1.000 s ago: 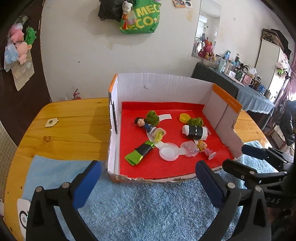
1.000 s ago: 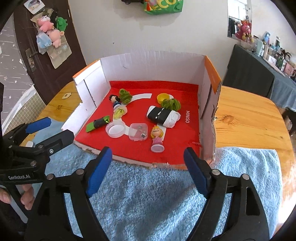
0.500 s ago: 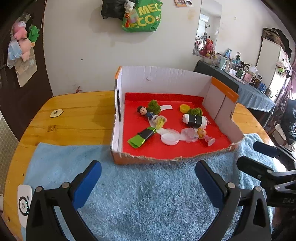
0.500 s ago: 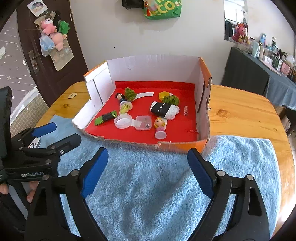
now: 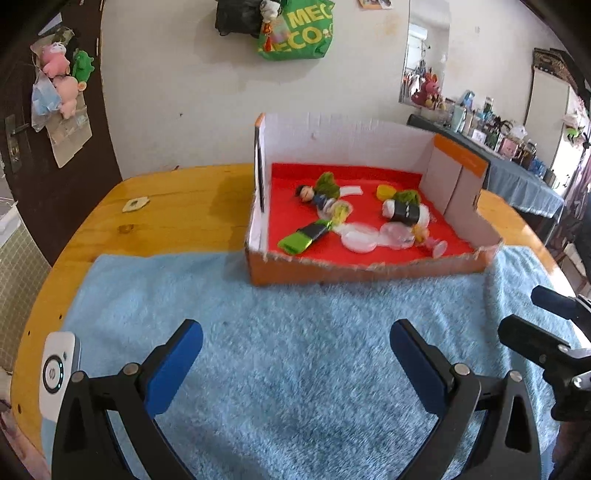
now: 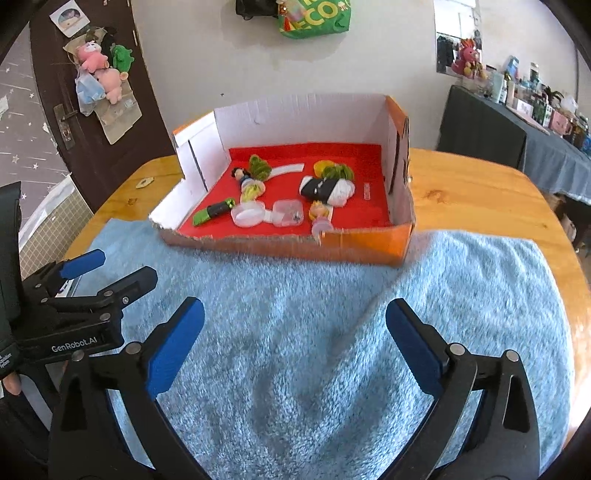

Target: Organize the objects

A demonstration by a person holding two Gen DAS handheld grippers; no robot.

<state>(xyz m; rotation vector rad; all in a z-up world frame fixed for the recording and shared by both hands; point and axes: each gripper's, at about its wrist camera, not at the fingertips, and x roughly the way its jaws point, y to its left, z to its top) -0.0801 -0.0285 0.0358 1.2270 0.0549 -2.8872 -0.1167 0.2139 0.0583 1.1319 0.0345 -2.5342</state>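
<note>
Cardboard box (image 6: 369, 242) holding the small objects sits at the far edge of the blue towel (image 6: 332, 332), partly on the wooden table (image 6: 480, 192), well apart from both grippers.

Left gripper (image 5: 295, 350): jaws wide apart, nothing between the blue pads, hovering over bare towel. Right gripper (image 6: 295, 328): jaws likewise wide apart and empty, also over the towel. Each gripper shows at the edge of the other's view.

Surface: fluffy blue towel spread over a rounded wooden table. A white device (image 5: 59, 373) lies at the table's left edge, touching the towel. A small pale tag (image 5: 135, 204) lies on bare wood to the left of the box.

Room: white wall behind with one green bag (image 5: 297, 31) hung on it; dark door at left with plush toys (image 6: 101, 74) hanging; a cluttered side table (image 6: 517, 122) with a dark cloth at right.

Box contents on the red liner, counted from the right wrist view: 
- 2 green fuzzy clumps, 
- 1 dark-haired figure (image 6: 242, 175), 
- 1 blonde figure (image 6: 319, 216), 
- 1 black-and-white roll (image 6: 327, 188), 
- 1 green-and-black stick (image 6: 214, 212), 
- 1 round clear lid (image 6: 247, 216), 
- 1 clear square case (image 6: 288, 216), 
- 1 yellow cap (image 6: 321, 166), 
- 1 white strip (image 6: 286, 170).

Box orientation: long axis runs left to right across both views; low torn front wall faces the grippers, tall white back wall toward the room wall.
</note>
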